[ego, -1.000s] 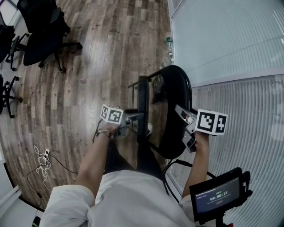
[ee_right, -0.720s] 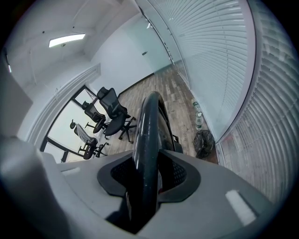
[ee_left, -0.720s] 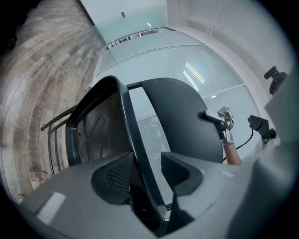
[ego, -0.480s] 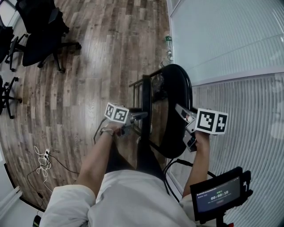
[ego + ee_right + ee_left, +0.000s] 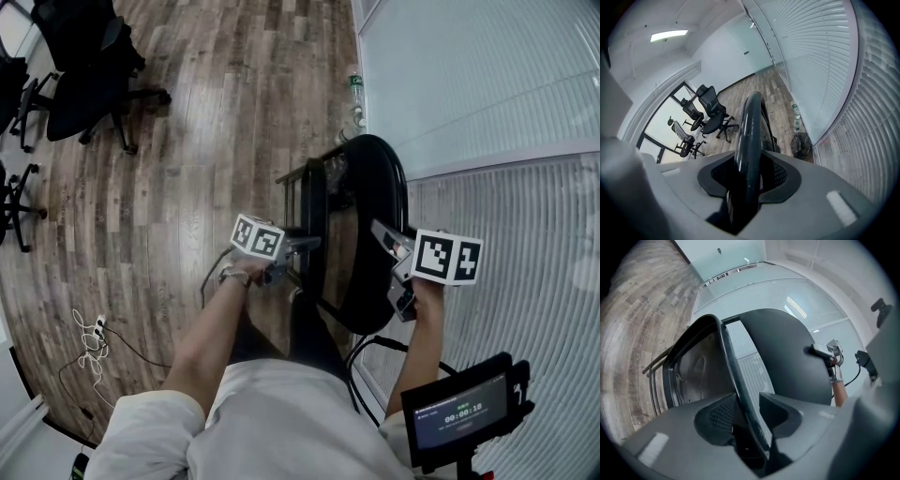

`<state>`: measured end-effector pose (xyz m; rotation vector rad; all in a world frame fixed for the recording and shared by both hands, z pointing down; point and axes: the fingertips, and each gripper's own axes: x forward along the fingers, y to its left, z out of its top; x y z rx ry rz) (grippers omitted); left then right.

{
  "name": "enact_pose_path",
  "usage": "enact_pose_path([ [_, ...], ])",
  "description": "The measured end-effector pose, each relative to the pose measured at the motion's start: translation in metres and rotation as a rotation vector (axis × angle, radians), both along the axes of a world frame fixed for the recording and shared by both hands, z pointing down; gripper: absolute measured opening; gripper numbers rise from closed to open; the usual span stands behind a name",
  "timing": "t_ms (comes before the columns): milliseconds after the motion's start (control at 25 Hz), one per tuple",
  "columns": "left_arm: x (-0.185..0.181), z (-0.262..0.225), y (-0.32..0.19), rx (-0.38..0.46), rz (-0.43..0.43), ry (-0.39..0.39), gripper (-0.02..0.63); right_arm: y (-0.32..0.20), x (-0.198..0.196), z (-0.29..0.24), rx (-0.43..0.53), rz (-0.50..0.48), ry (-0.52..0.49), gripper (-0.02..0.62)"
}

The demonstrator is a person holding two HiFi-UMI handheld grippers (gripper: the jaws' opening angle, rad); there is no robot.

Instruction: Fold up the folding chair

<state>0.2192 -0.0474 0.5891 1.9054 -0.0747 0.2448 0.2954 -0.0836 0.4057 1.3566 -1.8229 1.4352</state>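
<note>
We're seeing folding chair mostly folding, gap remaining. Left gripper fingers just closing, gripping seat rim; right gripper fingers clamping backrest. Final squeeze pending.

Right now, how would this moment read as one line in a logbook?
left gripper: jaws just closing on seat rim | right gripper: clamped on backrest edge | chair: partly folded
</note>
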Motion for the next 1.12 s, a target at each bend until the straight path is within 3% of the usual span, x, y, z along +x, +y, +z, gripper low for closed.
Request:
enact_pose_path([
  [840, 0.033, 0.002, 0.007, 0.057, 0.091, -0.07, 0.121, 0.001, 0.001, -0.002, 0.003, -0.027, 0.044, 0.11],
  [1120, 0.039, 0.005, 0.006, 0.04, 0.068, -0.073, 0.114, 0.001, 0.003, -0.001, 0.001, -0.037, 0.063, 0.114],
])
